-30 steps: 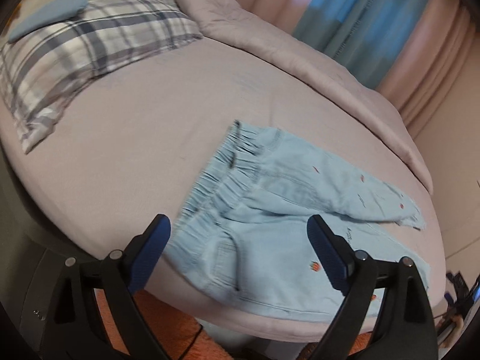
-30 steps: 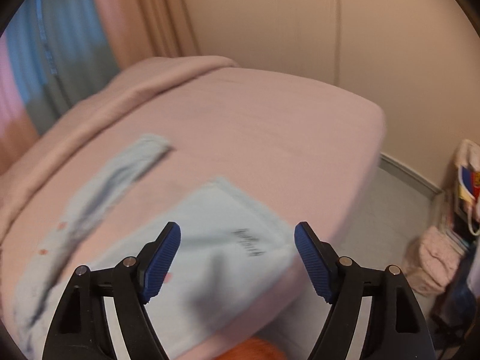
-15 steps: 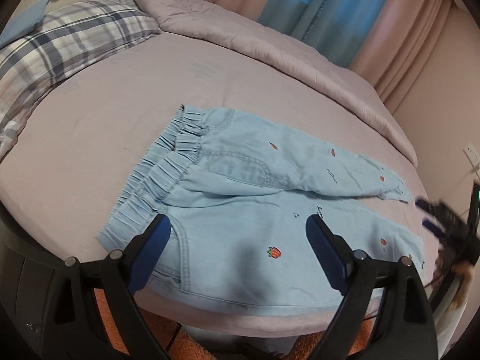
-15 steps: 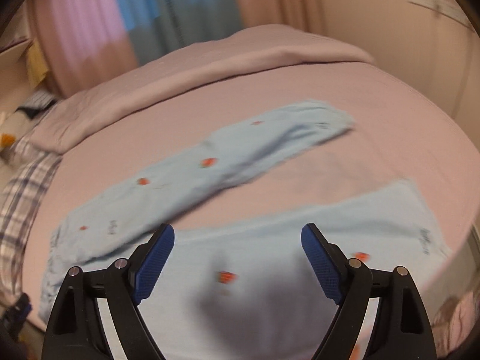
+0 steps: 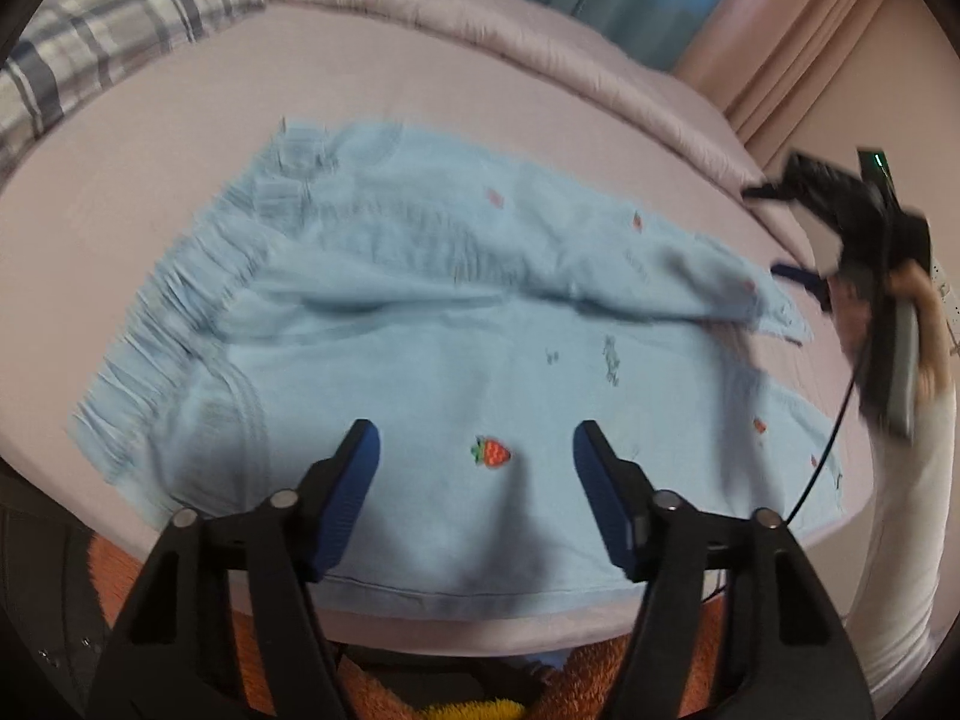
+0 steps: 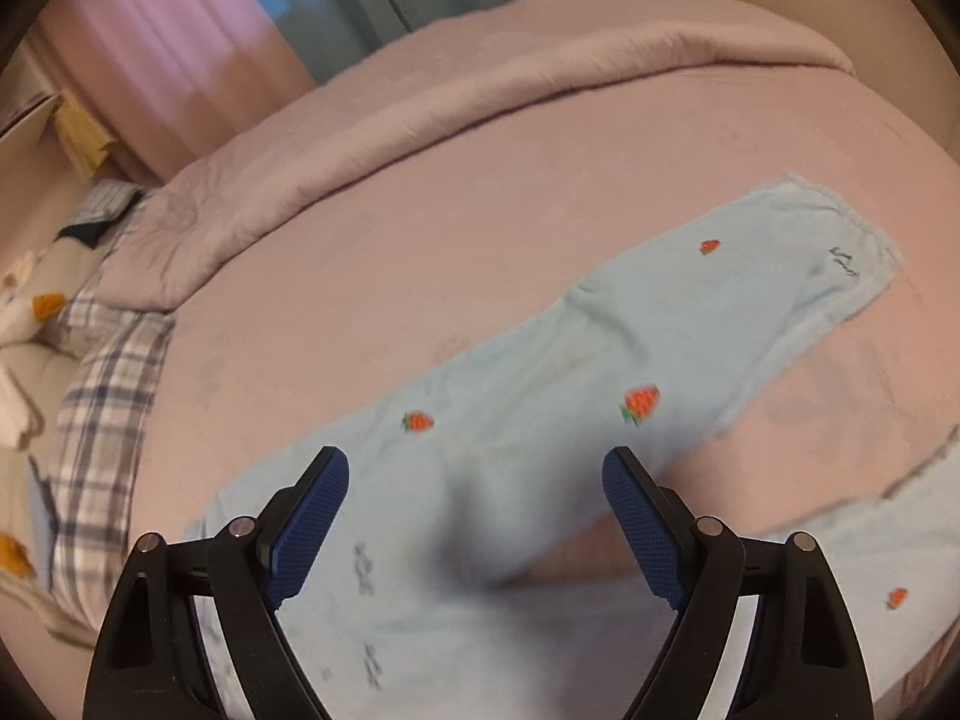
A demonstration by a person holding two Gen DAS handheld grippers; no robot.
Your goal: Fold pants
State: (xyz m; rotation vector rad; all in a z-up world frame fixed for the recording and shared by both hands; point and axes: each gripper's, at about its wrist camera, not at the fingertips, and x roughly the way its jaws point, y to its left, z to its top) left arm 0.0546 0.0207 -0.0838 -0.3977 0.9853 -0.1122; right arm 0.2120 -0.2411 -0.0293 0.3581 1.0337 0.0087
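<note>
Left wrist view: we are looking at light blue pants (image 5: 420,324) lying spread on the bed (image 5: 180,138), waistband toward the left edge, near leg along the front edge.
Left tongs (image 5: 474,456): we are hovering them partly open over the near thigh; the jaws have just been closing, nothing pinched between them.
Right tongs (image 5: 840,222): we are holding them beyond the far leg's cuff, by the bed's right edge.
Right wrist view: the right tongs (image 6: 474,516) are standing wide and empty above the far leg of the pants (image 6: 600,372).
Handling: we are judging the cloth soft, light and limp; taking hold at a cuff or the waistband looks best.
Writing: small dark marks near the cuffs are showing, too blurred to read; strawberry motifs only.
</note>
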